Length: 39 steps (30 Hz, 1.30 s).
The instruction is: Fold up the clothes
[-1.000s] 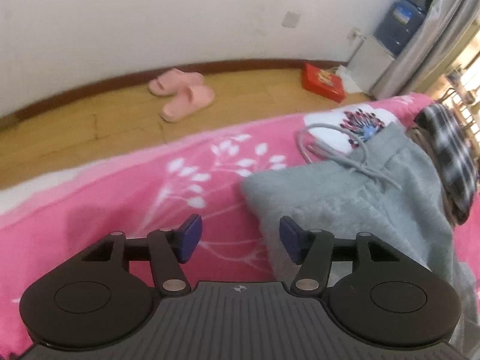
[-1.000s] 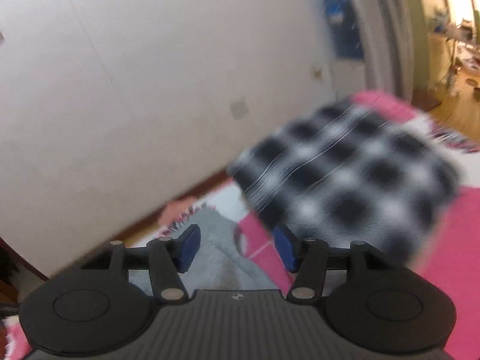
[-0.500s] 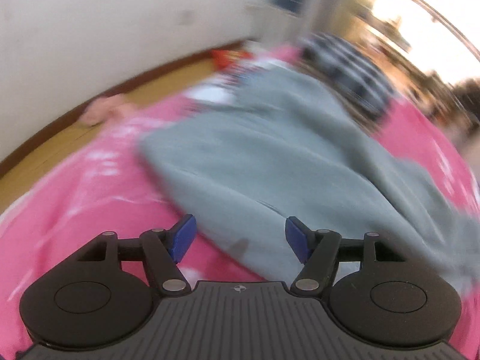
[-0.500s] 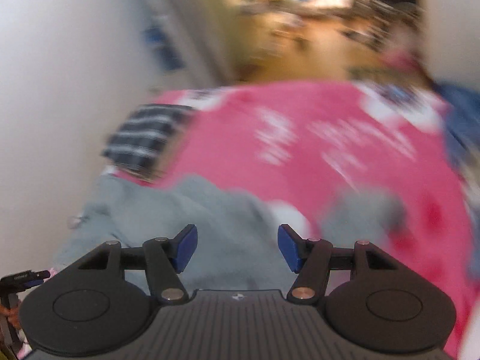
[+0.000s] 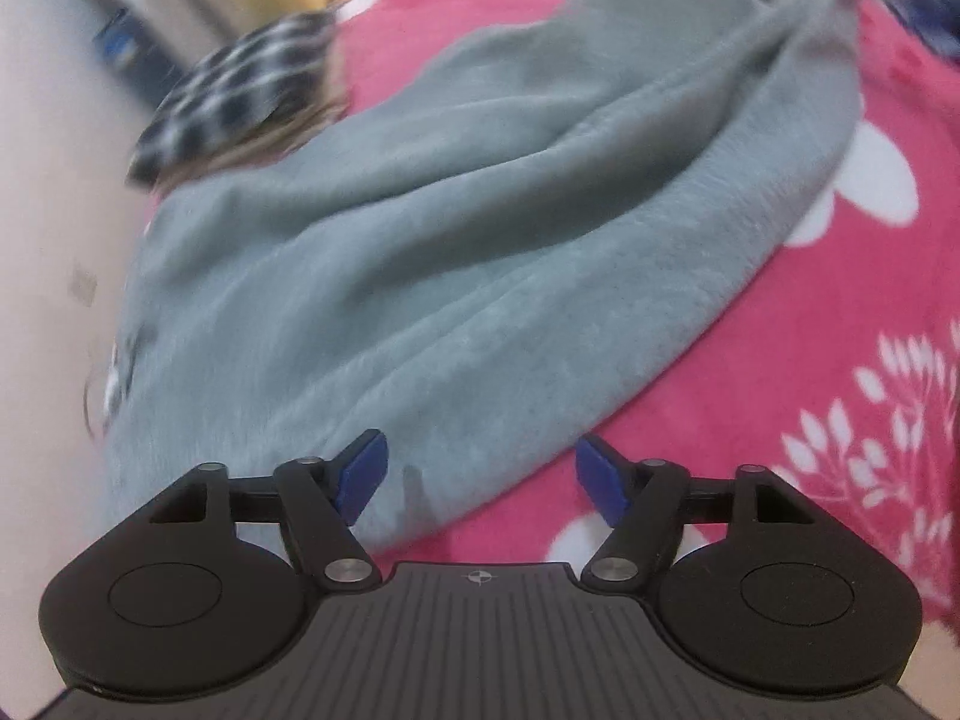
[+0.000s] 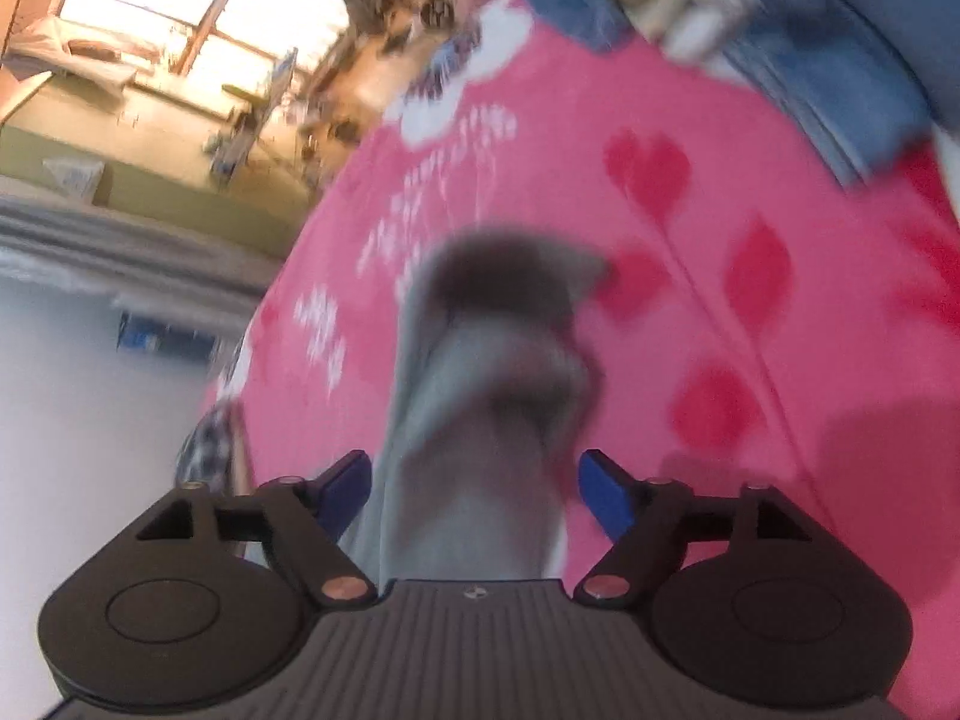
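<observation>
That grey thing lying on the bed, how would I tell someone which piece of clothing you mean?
Start from the pink flowered blanket that covers the bed. Spread across it lies a long grey fleece garment, wide at one end and narrowing to the other. Beside its wide end sits a black-and-white checked cloth; the grey piece is plain, soft and unpatterned.

Grey sweatpants [image 5: 468,252] on pink floral blanket [image 5: 840,390]

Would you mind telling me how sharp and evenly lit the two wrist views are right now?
Left wrist view: the grey garment is fairly clear near the open left gripper, but the checked cloth and far edges are smeared. Right wrist view: the grey fabric in front of the right gripper is heavily blurred, the window is blown out, and the fisheye bends the pink blanket.
</observation>
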{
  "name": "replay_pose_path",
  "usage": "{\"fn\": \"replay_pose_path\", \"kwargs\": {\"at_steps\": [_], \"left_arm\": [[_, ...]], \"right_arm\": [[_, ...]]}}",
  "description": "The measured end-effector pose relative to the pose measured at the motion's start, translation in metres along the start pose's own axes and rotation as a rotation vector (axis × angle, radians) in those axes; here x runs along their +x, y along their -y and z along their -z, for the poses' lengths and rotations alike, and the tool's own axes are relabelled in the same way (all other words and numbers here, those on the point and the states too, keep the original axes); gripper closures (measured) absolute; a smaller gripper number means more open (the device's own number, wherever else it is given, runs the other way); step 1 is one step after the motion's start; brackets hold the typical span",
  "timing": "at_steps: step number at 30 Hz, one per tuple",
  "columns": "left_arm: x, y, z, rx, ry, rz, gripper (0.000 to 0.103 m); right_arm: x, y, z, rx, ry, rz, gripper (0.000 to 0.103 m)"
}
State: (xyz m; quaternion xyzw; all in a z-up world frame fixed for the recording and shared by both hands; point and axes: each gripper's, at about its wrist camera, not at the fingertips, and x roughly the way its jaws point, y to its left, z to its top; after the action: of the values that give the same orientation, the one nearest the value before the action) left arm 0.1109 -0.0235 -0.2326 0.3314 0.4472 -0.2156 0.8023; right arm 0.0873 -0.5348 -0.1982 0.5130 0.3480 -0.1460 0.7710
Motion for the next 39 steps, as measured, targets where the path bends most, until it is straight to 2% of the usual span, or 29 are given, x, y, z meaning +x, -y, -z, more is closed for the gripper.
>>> {"fn": "replay_pose_path", "kwargs": {"at_steps": [2,4,6,7,8,9,10,11,14,17,19,21,22,23,24,26,28,32,34,36,37,39], "left_arm": [[0.005,0.003,-0.006,0.031,-0.006,-0.009,0.018],[0.01,0.004,-0.01,0.049,-0.008,-0.011,0.017],[0.015,0.004,-0.013,0.06,-0.028,-0.012,0.018],[0.019,0.004,-0.015,0.063,-0.04,-0.013,0.02],[0.022,0.004,-0.016,0.062,-0.05,-0.013,0.024],[0.024,0.004,-0.017,0.058,-0.057,-0.01,0.026],[0.025,0.004,-0.017,0.053,-0.064,-0.007,0.032],[0.027,0.004,-0.018,0.048,-0.071,-0.004,0.04],[0.027,0.001,-0.015,0.02,-0.093,0.022,0.047],[0.019,-0.002,-0.008,0.011,-0.082,0.029,0.047],[0.012,-0.003,-0.002,0.009,-0.074,0.035,0.046],[0.007,-0.004,0.004,0.004,-0.074,0.038,0.046],[0.006,-0.005,0.008,-0.001,-0.08,0.037,0.046],[0.004,-0.006,0.011,-0.005,-0.085,0.037,0.045],[0.003,-0.008,0.014,-0.016,-0.097,0.037,0.045],[-0.001,-0.014,0.019,-0.042,-0.121,0.034,0.045],[-0.01,-0.022,0.021,-0.069,-0.12,0.029,0.044],[-0.029,-0.041,0.017,-0.145,-0.078,0.034,0.041],[-0.035,-0.048,0.009,-0.187,-0.048,0.048,0.041],[-0.034,-0.054,-0.005,-0.229,-0.015,0.07,0.04],[-0.031,-0.055,-0.013,-0.255,-0.006,0.079,0.039],[-0.024,-0.059,-0.03,-0.309,0.01,0.095,0.038]], "right_arm": [[0.019,-0.005,-0.019,0.015,0.023,-0.002,0.009],[0.044,-0.008,-0.033,0.013,-0.002,0.013,0.002],[0.069,-0.009,-0.04,0.015,-0.049,0.112,0.005],[0.08,-0.008,-0.041,0.02,-0.07,0.171,0.024],[0.086,-0.004,-0.041,0.038,-0.087,0.207,0.057],[0.081,-0.001,-0.038,0.056,-0.089,0.205,0.07],[0.072,0.002,-0.034,0.073,-0.084,0.189,0.089],[0.064,0.005,-0.03,0.089,-0.079,0.174,0.093],[0.002,0.01,-0.012,0.068,-0.033,0.167,0.094],[-0.074,0.032,0.011,0.144,-0.035,0.168,0.094],[-0.116,0.055,0.039,0.217,-0.067,0.215,0.093],[-0.144,0.085,0.076,0.316,-0.127,0.281,0.087],[-0.153,0.102,0.093,0.36,-0.161,0.331,0.074],[-0.158,0.118,0.105,0.4,-0.193,0.398,0.051],[-0.162,0.134,0.117,0.44,-0.224,0.47,0.049],[-0.182,0.152,0.129,0.504,-0.186,0.509,0.049],[-0.203,0.15,0.128,0.485,-0.108,0.516,0.048],[-0.22,0.107,0.106,0.279,0.05,0.529,0.043],[-0.215,0.082,0.089,0.192,0.099,0.47,0.04],[-0.19,0.051,0.072,0.089,0.108,0.352,0.026],[-0.17,0.035,0.064,0.035,0.089,0.291,0.021],[-0.118,0.005,0.055,-0.042,0.007,0.181,0.02]]}}
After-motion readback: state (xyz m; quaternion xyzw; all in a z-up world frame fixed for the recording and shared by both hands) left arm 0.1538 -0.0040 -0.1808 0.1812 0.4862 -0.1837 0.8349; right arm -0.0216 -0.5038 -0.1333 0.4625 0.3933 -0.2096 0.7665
